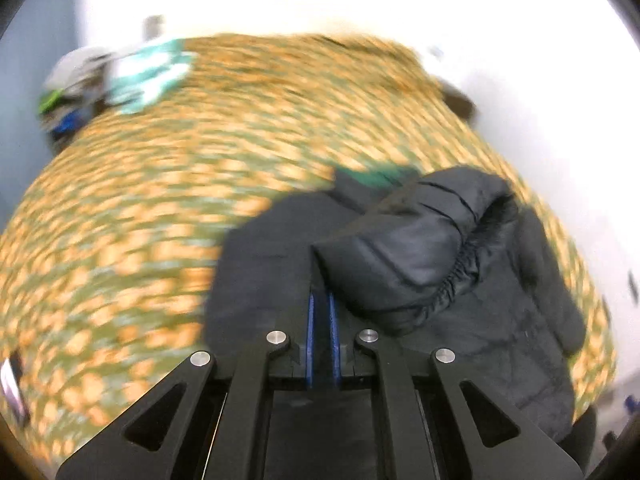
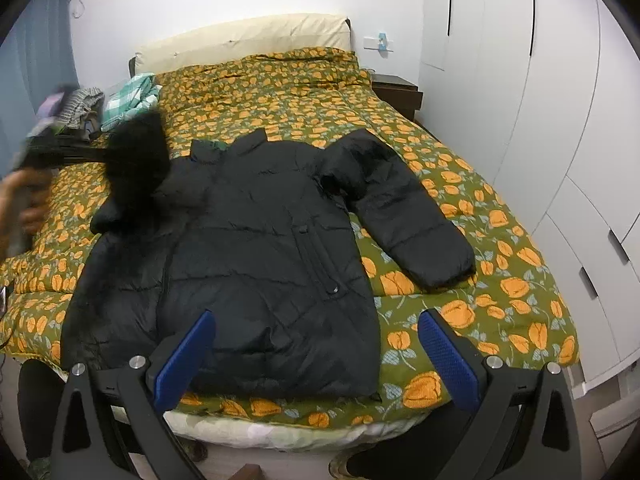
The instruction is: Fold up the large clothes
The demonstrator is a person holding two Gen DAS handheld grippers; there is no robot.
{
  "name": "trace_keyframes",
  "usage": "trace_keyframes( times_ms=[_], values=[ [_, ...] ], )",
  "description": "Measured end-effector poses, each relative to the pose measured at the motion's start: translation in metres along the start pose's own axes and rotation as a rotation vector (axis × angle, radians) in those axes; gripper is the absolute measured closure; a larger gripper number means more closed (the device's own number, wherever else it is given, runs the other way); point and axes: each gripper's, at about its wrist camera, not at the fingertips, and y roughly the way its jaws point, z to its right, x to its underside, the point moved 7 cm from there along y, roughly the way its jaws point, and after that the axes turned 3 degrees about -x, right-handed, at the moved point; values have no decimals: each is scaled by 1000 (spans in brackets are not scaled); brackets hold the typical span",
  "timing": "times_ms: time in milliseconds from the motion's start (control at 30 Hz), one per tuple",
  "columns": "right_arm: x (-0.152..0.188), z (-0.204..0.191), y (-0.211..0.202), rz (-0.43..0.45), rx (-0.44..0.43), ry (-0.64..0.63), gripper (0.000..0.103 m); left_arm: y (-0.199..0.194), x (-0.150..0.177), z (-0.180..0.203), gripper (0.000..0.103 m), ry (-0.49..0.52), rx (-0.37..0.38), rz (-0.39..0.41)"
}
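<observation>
A black puffer jacket lies flat on the bed, collar toward the headboard. Its right sleeve lies spread out on the quilt. My left gripper is shut on the cuff of the left sleeve and holds it lifted above the jacket body; in the right wrist view that raised sleeve is blurred at the left. My right gripper is open and empty, above the jacket's hem at the foot of the bed.
The bed has a green quilt with orange flowers. A pile of clothes lies at its far left corner. A dark nightstand stands by the headboard. White wardrobes line the right side.
</observation>
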Motion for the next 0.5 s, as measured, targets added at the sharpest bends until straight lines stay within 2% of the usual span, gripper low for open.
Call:
trace_keyframes(
  times_ms=[100, 167, 233, 367, 400, 467, 500],
  values=[
    [-4, -7, 0, 12, -8, -5, 0, -39, 9, -89, 98, -118, -98, 43],
    [-8, -13, -1, 24, -17, -12, 0, -54, 28, -149, 97, -217, -154, 47],
    [-12, -18, -5, 40, -22, -23, 0, -56, 52, -194, 97, -319, -183, 38],
    [-19, -24, -15, 73, -21, -55, 0, -52, 111, -261, 93, -468, -307, 11],
    [-20, -24, -17, 77, -20, -60, 0, -49, 122, -268, 88, -486, -326, 0],
    [-23, -19, -19, 81, -14, -62, 0, -48, 144, -274, 71, -517, -373, -16],
    [-25, -14, -20, 87, -7, -58, 0, -50, 153, -276, 50, -524, -397, -12]
  ],
)
